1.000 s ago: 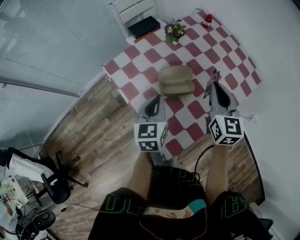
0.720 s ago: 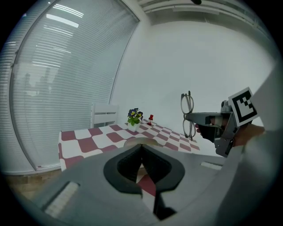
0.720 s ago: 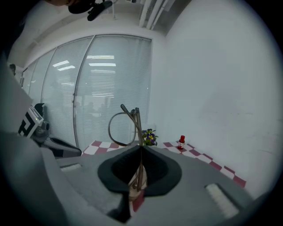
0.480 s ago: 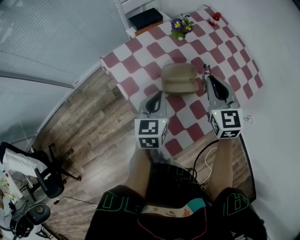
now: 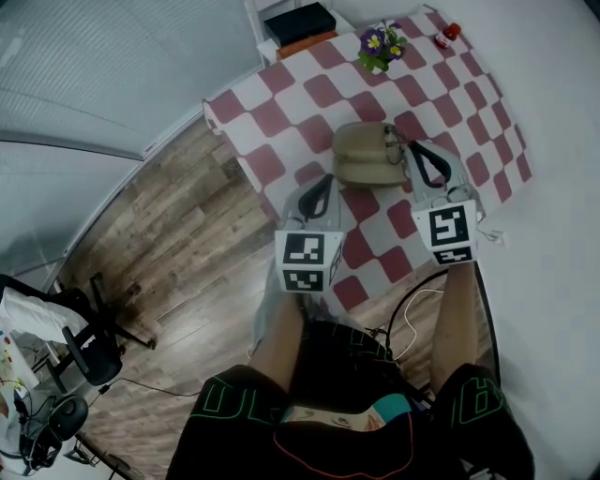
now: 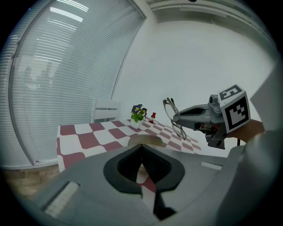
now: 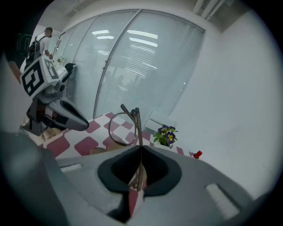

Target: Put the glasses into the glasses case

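The tan glasses case (image 5: 359, 155) lies open on the red-and-white checked table (image 5: 281, 112); in the left gripper view its rim (image 6: 143, 140) shows just past the jaws. My right gripper (image 5: 412, 150) is shut on the thin-framed glasses (image 5: 396, 139), held in the air at the case's right edge. The right gripper view shows the folded temples pinched between its jaws (image 7: 140, 150) with the lenses (image 7: 124, 126) sticking up. My left gripper (image 5: 323, 180) is shut and empty, just short of the case's near side. It shows again in its own view (image 6: 141, 148).
A small pot of purple flowers (image 5: 379, 45) and a red object (image 5: 448, 33) stand at the table's far end. A black box (image 5: 300, 21) rests on white furniture beyond. The table's near edge (image 5: 352, 295) is close to the person; wooden floor and an office chair (image 5: 89, 347) lie left.
The right gripper has carried the glasses forward and left, up to the case's right edge. The left gripper has barely moved relative to the case.
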Available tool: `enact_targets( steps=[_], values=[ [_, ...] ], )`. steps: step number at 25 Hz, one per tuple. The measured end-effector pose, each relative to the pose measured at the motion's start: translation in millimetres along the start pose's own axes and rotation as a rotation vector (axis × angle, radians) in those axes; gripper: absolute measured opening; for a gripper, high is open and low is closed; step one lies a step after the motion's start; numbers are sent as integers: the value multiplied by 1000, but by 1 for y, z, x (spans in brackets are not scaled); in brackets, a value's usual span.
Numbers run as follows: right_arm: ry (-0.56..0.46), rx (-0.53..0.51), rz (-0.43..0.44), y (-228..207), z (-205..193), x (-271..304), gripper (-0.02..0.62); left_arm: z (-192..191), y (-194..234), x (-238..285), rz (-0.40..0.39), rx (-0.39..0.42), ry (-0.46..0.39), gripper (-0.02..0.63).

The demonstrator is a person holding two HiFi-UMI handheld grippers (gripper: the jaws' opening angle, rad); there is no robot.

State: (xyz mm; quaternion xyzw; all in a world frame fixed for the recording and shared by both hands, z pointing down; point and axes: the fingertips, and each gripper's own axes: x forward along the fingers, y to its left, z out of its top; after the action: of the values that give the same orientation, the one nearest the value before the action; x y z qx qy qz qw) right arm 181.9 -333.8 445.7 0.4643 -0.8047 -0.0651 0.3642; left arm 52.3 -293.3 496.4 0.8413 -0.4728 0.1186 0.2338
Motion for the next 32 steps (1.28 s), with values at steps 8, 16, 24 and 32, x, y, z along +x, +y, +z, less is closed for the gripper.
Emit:
enact_targets(
  steps=[8,16,24,32],
  values=[
    [113,-182,55,21,-12,28,18,-4,5,3,-2,-23,-2,9],
    [167,-295,163,50,-30,51,19,-4,12,5,14,-25,4,9],
    [230,-356,240,67,-52,65,19,-8,18,8,25,-36,18,9],
    [294,-410,304,77,-73,70,20,-16,22,10,31,-41,36,9]
  ],
)
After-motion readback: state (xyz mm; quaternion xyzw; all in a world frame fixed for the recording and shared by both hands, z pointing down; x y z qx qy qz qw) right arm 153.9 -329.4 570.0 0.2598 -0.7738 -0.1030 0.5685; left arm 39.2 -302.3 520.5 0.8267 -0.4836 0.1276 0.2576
